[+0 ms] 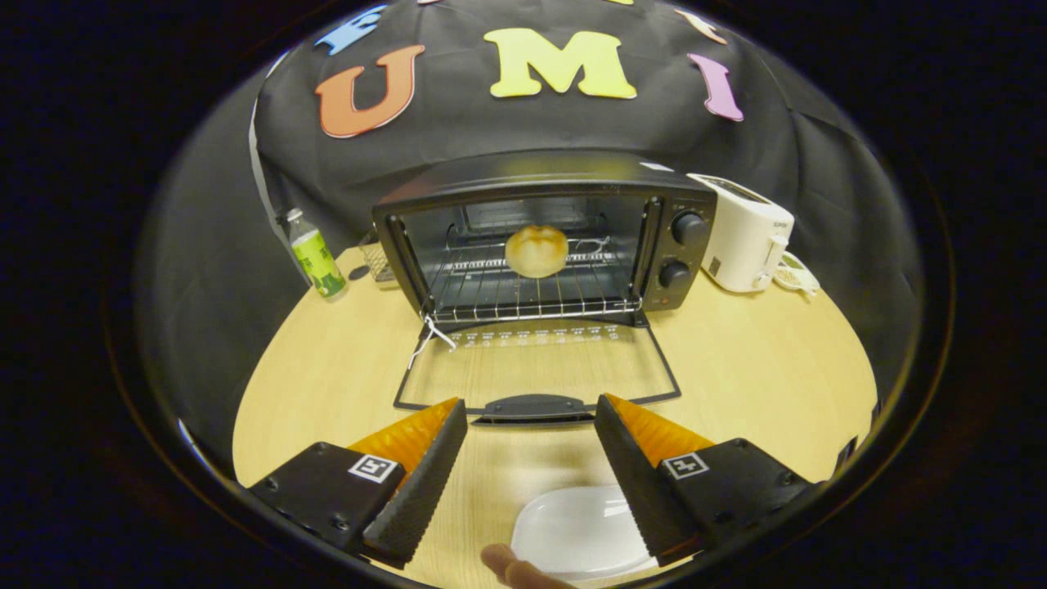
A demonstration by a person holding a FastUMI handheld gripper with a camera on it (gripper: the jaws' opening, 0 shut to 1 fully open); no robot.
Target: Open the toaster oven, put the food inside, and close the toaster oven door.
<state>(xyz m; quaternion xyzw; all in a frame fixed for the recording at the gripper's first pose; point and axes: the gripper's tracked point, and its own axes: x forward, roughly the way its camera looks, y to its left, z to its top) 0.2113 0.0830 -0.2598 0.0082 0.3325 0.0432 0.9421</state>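
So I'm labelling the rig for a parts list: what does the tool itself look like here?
The tool has two wedge-shaped fingers with ribbed inner faces, tapering forward. Each sits on a black block with screws and a square black-and-white marker.

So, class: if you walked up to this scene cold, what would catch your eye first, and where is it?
The black toaster oven at the back of the wooden table, its glass door lying open and flat toward the gripper. A round bun sits on the wire rack inside. The gripper's fingers are open, empty, just short of the door handle.
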